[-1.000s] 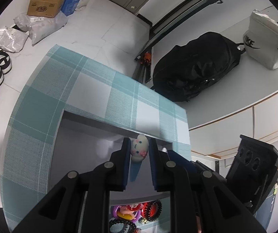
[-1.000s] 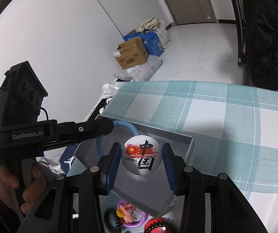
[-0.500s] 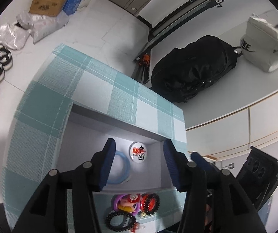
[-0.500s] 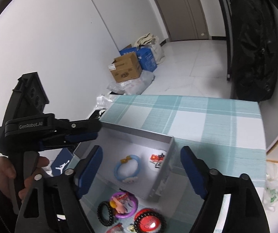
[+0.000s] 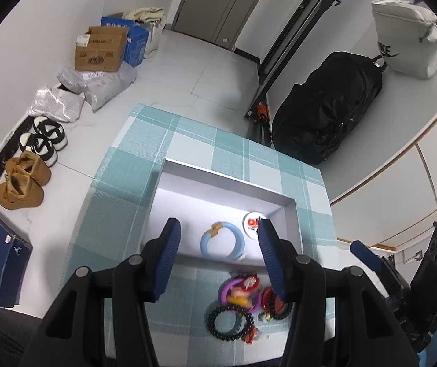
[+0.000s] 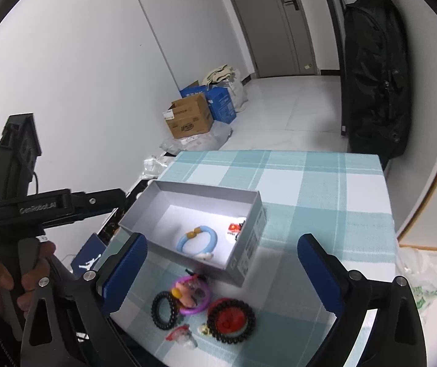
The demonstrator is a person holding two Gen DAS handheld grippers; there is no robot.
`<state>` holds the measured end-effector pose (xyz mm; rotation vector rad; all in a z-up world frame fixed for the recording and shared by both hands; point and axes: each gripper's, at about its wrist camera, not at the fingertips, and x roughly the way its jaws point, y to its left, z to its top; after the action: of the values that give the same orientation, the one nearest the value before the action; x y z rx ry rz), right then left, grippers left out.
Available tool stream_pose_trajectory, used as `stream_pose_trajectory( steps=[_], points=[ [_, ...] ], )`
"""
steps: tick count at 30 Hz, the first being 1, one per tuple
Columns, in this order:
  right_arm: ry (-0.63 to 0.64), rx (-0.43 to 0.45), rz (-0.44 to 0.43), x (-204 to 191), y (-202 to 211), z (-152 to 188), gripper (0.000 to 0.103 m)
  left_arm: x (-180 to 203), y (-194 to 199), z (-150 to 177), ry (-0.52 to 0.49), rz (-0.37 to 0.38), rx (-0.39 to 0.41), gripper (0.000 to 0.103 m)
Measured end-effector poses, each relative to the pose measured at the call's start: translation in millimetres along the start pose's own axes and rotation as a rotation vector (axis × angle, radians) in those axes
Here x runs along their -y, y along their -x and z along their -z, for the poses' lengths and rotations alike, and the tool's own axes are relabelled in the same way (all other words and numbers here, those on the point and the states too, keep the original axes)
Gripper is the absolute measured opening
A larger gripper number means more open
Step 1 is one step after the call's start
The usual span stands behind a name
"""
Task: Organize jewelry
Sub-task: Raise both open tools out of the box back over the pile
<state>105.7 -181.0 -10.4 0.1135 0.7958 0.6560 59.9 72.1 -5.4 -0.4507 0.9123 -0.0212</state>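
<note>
**Next piece to be picked from the loose pile**

Both grippers are held above the bench [image 6: 310, 189] with jaws spread wide and nothing between them. The left gripper [image 5: 218, 257] hangs over the near wall of the grey box [image 6: 250, 246]; the right gripper [image 6: 221, 272] is poised above the loose pile just in front of that box.

Two pieces are already lodged inside the box: a blue ring [image 5: 222, 242] near the front wall and a white badge [image 5: 252, 222] towards the far right corner. On the cloth outside, a black coil [image 6: 164, 308], a purple ring [image 6: 192, 294] with a small figure on it, a red disc [image 6: 230, 318] ringed by a dark coil, and a small red-and-white charm [image 6: 181, 335] are clustered, several touching or overlapping.

The step in hand is judged to be the choice and pickup of one more piece. An outlying item, such as the black coil or the charm, is best taken first, so that neighbours are not dragged along. The jaws should be lowered straight down astride a single item, one finger outside the ring and one through it, and closed gently, since the coils look soft and springy. The box should be cleared by a lift before the piece is carried over its wall, and release should be made low over bare floor of the box.
</note>
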Motion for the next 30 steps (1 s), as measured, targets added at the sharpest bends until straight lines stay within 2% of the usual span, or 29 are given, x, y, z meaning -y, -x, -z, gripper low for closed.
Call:
stream_pose_trajectory(
  steps=[4, 7, 10, 17, 23, 30],
  points=[
    [0.000, 0.006, 0.010, -1, 8, 8, 0.101, -1, 6, 17, -0.018, -0.020, 0.004, 0.049],
    [-0.001, 0.006, 0.026, -2, 12, 14, 0.102, -5, 11, 25, -0.010, -0.004, 0.013, 0.065],
    [0.007, -0.009, 0.058, -3, 13, 21, 0.102, -6, 10, 32, -0.004, 0.012, 0.010, 0.068],
    [0.010, -0.055, 0.095, -3, 15, 35, 0.102, -6, -6, 49, -0.015, 0.047, -0.078, 0.072],
    [-0.021, -0.097, 0.122, 4, 14, 43, 0.102, -3, -29, 61, -0.044, 0.027, -0.196, 0.073],
    [-0.047, -0.101, 0.130, 10, 18, 45, 0.102, -1, -49, 65, -0.032, 0.046, -0.276, 0.073]
  ],
)
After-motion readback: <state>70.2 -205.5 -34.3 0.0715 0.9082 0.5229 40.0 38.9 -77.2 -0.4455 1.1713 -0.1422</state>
